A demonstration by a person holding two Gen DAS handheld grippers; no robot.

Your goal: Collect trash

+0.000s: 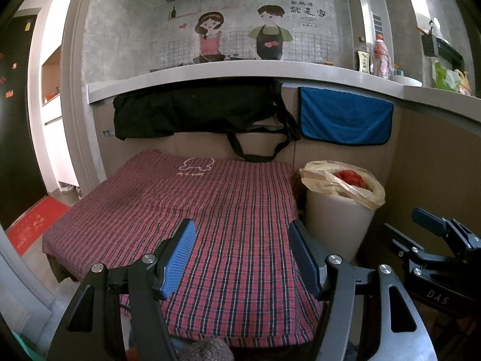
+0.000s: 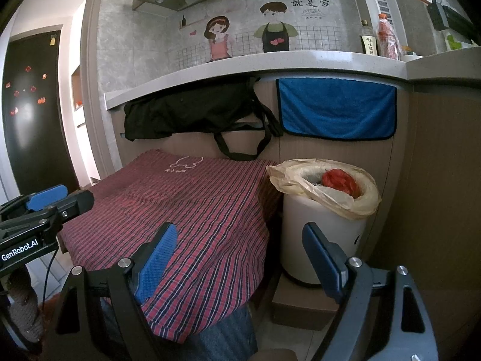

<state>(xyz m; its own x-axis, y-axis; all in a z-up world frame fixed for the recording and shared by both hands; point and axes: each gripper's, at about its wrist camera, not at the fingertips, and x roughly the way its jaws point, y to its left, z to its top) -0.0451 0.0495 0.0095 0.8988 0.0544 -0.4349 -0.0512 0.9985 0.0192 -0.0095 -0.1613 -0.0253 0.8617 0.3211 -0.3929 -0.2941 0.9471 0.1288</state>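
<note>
Cloth-covered table ahead, in front of cabinet fronts. Bin just right of table, against cabinet, standing on low block. Bag liner draped over bin rim; crumpled trash inside. Bag hanging on cabinet behind table, under counter. Towel hanging right of bag, above bin. Bottles on counter at right. Door far left.
</note>
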